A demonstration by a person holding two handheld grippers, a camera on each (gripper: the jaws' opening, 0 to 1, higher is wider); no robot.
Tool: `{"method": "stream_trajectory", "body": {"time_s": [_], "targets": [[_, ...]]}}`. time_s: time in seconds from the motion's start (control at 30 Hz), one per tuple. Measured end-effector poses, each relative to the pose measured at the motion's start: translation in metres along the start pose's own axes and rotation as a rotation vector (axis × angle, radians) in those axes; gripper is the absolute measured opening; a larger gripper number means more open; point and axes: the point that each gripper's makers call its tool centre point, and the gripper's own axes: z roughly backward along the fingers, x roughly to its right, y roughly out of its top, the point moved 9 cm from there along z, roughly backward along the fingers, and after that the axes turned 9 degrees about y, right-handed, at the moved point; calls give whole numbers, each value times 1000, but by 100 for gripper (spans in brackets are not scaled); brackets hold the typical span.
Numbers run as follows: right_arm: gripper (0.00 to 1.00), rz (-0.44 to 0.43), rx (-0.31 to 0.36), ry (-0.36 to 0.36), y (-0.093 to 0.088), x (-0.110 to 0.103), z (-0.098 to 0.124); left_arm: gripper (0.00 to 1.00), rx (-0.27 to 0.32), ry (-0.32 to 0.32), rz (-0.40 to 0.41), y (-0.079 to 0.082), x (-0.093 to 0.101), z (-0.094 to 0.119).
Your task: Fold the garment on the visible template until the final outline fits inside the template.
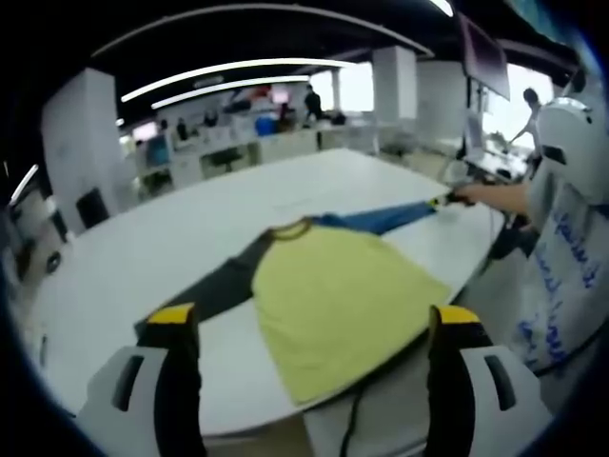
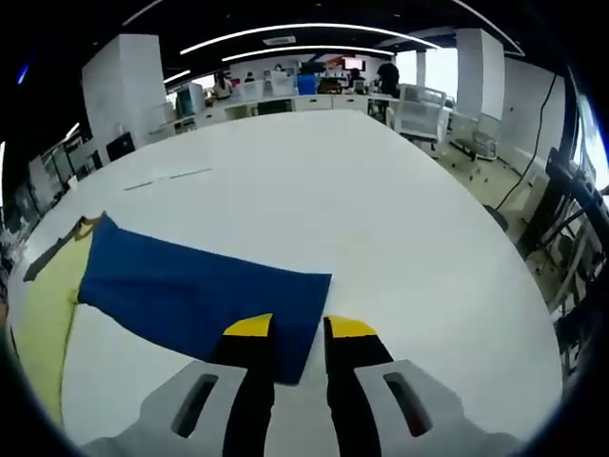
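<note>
Yellow-bodied garment (image 1: 343,305) lies flat; blue sleeve (image 2: 205,290) outstretched.

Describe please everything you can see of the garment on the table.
The garment is a soft long-sleeved shirt lying flat on the white table. Its body is yellow-green, with a darker collar band. One sleeve is dark grey, the other blue; both are stretched out sideways. The right gripper, jaws nearly closed, appears to pinch the blue sleeve's end. The hem reaches the near table edge. The left gripper hangs open above it, not touching.
</note>
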Motion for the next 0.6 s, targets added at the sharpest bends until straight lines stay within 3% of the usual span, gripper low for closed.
{"method": "stream_trajectory", "body": {"time_s": [0.6], "targets": [[14,16,-26,-9,-4,-2,-5,94,-2,-3,11,2,-3,0]]}}
